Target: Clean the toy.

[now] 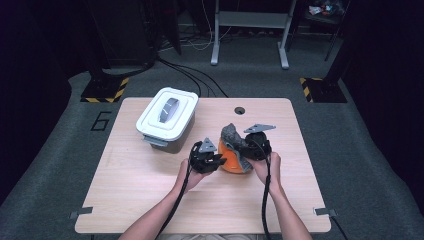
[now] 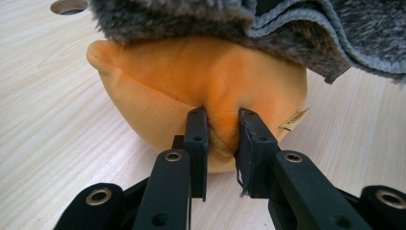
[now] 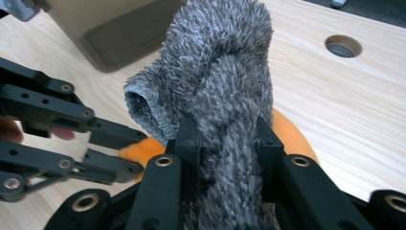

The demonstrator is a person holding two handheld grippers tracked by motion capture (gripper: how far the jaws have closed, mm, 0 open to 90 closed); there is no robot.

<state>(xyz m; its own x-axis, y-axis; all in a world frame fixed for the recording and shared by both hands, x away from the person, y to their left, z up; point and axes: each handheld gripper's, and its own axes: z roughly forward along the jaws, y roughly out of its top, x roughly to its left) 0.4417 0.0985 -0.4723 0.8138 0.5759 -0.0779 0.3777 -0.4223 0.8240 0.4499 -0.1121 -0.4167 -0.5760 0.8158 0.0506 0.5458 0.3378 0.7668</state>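
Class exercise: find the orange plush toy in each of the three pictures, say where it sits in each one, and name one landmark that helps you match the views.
High view: the orange plush toy lies right of centre, between the two claws.
Left gripper view: it sits mid-frame, pinched by the left claw.
Right gripper view: it peeks out behind the grey fuzzy cloth.
Shared landmark: the round hole in the table.

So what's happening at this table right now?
A person works with a gripper in each hand on an orange plush toy in a grey fuzzy cover. The left gripper pinches a fold of the orange plush. The right gripper is clamped on the grey cover and lifts it up off the toy. A lidded white bin stands behind on the table.
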